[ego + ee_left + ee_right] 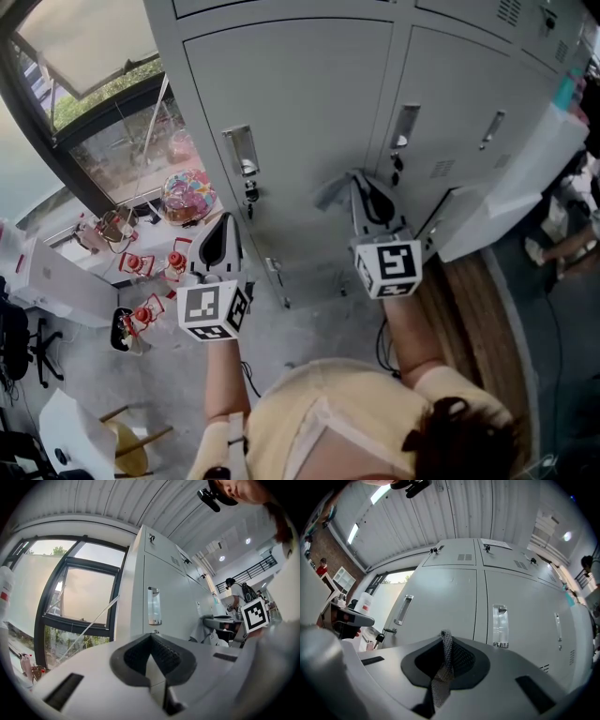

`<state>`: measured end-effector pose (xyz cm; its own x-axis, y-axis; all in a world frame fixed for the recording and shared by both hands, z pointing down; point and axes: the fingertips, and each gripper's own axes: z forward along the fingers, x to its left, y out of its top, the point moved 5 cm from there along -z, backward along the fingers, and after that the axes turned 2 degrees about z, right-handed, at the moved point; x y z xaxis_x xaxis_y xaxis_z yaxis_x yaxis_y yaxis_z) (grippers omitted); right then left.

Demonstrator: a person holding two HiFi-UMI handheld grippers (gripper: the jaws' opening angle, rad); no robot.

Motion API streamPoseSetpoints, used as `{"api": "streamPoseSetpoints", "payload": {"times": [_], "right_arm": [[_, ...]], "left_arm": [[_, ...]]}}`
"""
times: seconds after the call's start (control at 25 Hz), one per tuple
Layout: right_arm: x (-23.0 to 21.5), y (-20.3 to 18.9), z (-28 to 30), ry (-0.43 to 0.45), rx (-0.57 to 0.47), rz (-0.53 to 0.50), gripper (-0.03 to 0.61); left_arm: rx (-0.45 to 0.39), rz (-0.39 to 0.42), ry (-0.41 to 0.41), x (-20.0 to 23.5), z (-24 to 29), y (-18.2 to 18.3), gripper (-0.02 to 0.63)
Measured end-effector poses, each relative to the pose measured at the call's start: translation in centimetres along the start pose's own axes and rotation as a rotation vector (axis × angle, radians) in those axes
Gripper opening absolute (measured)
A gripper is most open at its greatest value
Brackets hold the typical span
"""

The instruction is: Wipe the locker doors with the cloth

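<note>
Right gripper: jaws clamped on grey mesh cloth, with strip poking up past jaw tips. Weave is clear only in right gripper view; head view shows just a grey flap at gripper's left, near locker doors. Left gripper: jaws pressed together, nothing between, held beside locker bank. Window lies beyond.

Pale daylight comes through the window at the head view's upper left and washes out almost to white in the left gripper view. The locker doors are evenly lit, with only faint, soft shadows. Both gripper views bend strongly toward black, round edges. Ceiling lights flare as small spots, and the cloth close to the lens looks slightly soft.
</note>
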<state>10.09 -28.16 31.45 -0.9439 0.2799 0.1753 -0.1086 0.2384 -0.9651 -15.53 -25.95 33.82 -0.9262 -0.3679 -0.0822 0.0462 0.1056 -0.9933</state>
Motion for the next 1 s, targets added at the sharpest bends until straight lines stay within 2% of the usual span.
{"api": "streamPoseSetpoints", "payload": {"times": [0.32, 0.6, 1.0], "right_arm": [[0.7, 1.8, -0.9, 0.019, -0.031, 0.012, 0.018], [1.5, 2.4, -1.7, 0.032, -0.038, 0.039, 0.018], [2.0, 2.2, -2.6, 0.046, -0.059, 0.022, 0.018]], "left_arm": [[-0.025, 0.009, 0.001, 0.0, -1.4, 1.2, -0.014], [-0.040, 0.015, 0.025, 0.4, -2.8, 2.0, -0.015], [-0.050, 0.022, 0.033, 0.4, -4.2, 2.3, -0.014]]}}
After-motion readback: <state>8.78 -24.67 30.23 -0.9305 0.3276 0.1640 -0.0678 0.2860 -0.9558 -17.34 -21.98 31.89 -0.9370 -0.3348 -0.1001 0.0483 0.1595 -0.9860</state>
